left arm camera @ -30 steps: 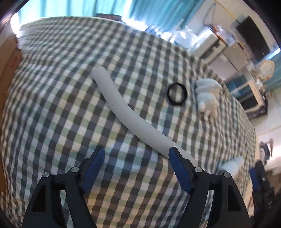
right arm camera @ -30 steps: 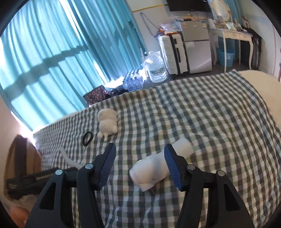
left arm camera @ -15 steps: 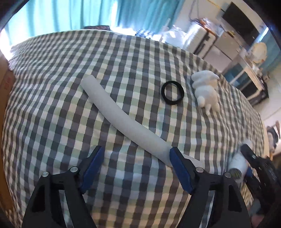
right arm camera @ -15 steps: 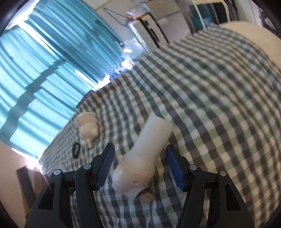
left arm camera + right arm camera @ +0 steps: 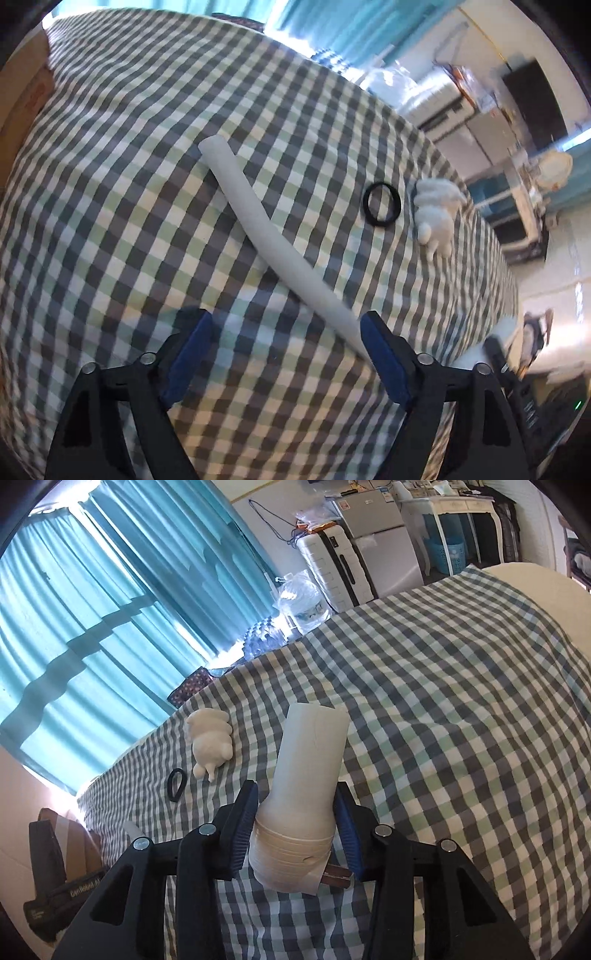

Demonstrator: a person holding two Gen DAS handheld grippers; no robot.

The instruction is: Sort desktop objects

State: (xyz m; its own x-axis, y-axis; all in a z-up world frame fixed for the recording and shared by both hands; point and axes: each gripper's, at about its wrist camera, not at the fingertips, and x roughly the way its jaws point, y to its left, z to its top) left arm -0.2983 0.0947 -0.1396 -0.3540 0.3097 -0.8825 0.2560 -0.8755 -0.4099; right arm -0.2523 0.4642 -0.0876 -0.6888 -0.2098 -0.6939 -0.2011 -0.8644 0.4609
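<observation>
My right gripper is clamped on a cream plastic bottle-shaped piece w/ a ribbed base; blue pads press both sides near the ribbed end, narrow end pointing away from me, lifted off the grey-green-white checked cloth. A brown metal bit sticks out under the ribbed base.

My left gripper is spread wide, holding nothing, low over the checked cloth. A long white foam tube lies diagonal on the cloth; its near end runs up to my right blue pad, can't tell if touching. Beyond the tube: a black rubber ring flat on the cloth, and just beside it a small white plush toy. Same ring and plush show from the right cam, well apart from the bottle piece.
</observation>
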